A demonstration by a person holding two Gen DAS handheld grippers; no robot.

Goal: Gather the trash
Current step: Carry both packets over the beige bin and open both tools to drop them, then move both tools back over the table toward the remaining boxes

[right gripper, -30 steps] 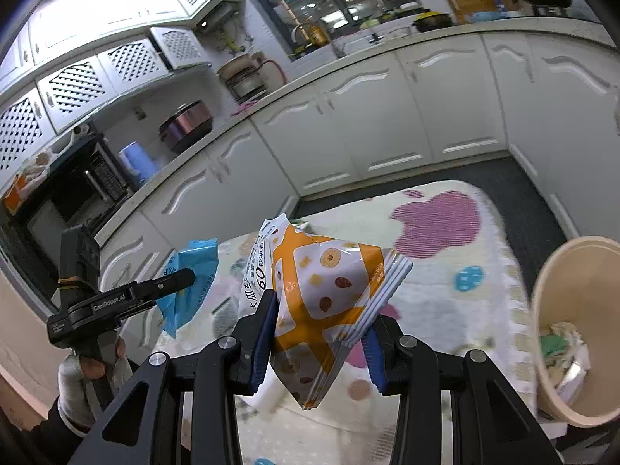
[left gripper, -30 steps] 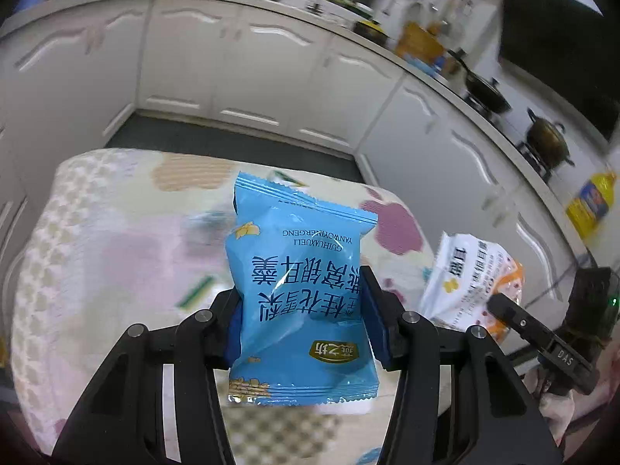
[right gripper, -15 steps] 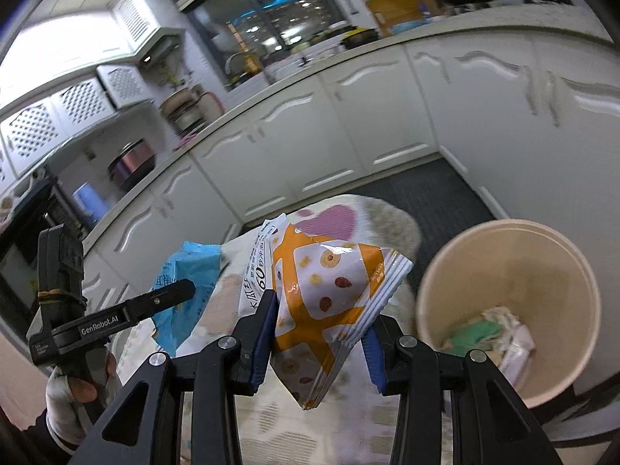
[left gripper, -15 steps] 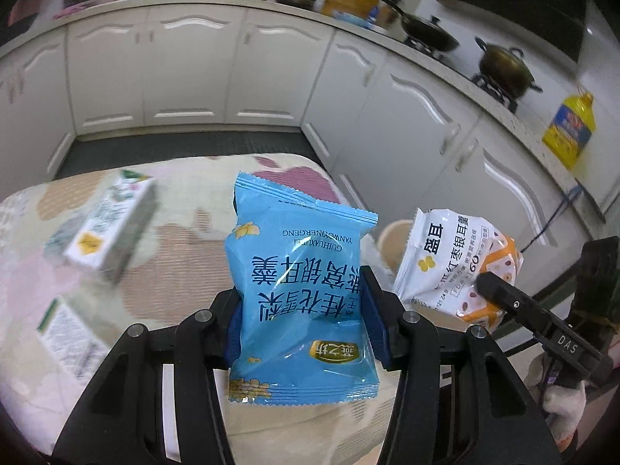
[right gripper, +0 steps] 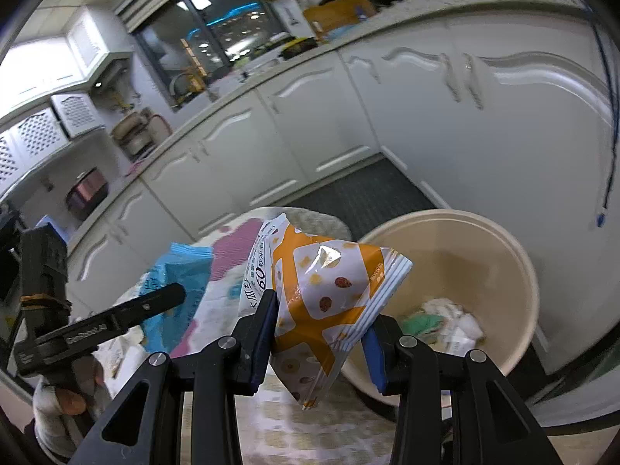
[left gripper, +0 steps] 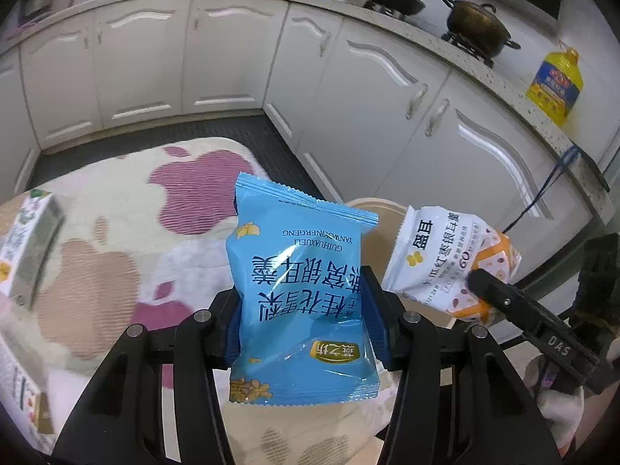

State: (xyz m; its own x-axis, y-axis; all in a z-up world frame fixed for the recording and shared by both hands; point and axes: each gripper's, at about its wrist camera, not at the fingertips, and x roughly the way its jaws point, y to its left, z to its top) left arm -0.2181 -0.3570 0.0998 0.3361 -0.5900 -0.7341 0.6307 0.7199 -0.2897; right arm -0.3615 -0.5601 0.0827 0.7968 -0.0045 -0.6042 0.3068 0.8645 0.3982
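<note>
Left gripper (left gripper: 302, 317) pinches a blue packet (left gripper: 300, 298); right gripper (right gripper: 319, 333) pinches an orange packet (right gripper: 329, 302) beside the part-filled bin (right gripper: 519, 267). Cartons (left gripper: 27, 248) remain on the surface (left gripper: 116, 240).

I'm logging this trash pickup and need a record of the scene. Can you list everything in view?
blue snack packet: one, blue, clamped in left gripper
orange and white snack packet: one, clamped in right gripper
bin: one, beige, beside the table, trash inside
carton: one, white and green, blurred, on the table's left
table: one, floral cloth
pot: one, dark, on the stove
oil bottle: one, yellow, on the counter
left gripper: black, shut
right gripper: black, shut
</note>
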